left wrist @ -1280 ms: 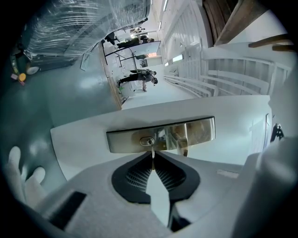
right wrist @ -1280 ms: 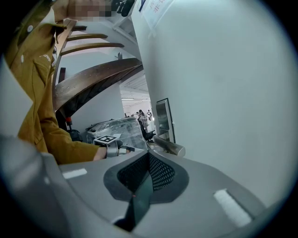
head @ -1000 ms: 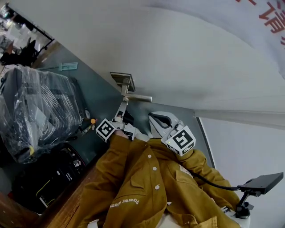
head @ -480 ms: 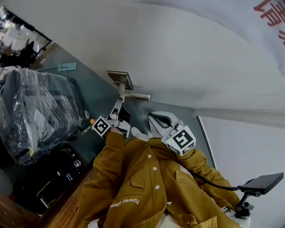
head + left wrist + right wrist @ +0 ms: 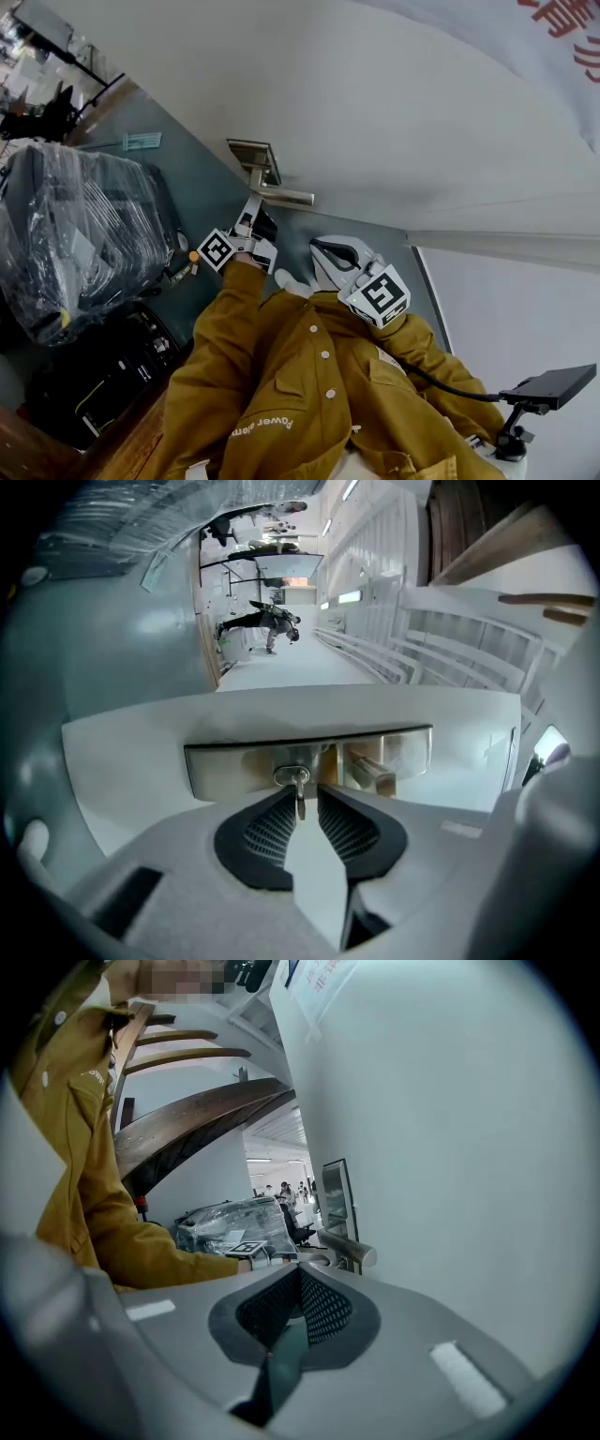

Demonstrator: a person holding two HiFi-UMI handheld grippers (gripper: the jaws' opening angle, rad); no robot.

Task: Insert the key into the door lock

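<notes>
Mustard buttoned jacket, white lettering; white hand-held grippers with black-and-white marker cubes.

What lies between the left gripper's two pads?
The key, seated in the door lock; the left gripper's jaws are opening around it. Left gripper view shows it.

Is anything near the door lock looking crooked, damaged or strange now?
Nothing stands out. The key sits in the lock of the metal plate; no damage shows. The left claw is opening its jaws, with the key between them.

Even, soft indoor light; tool views warp (dark vignette) toward their rounded edges.
</notes>
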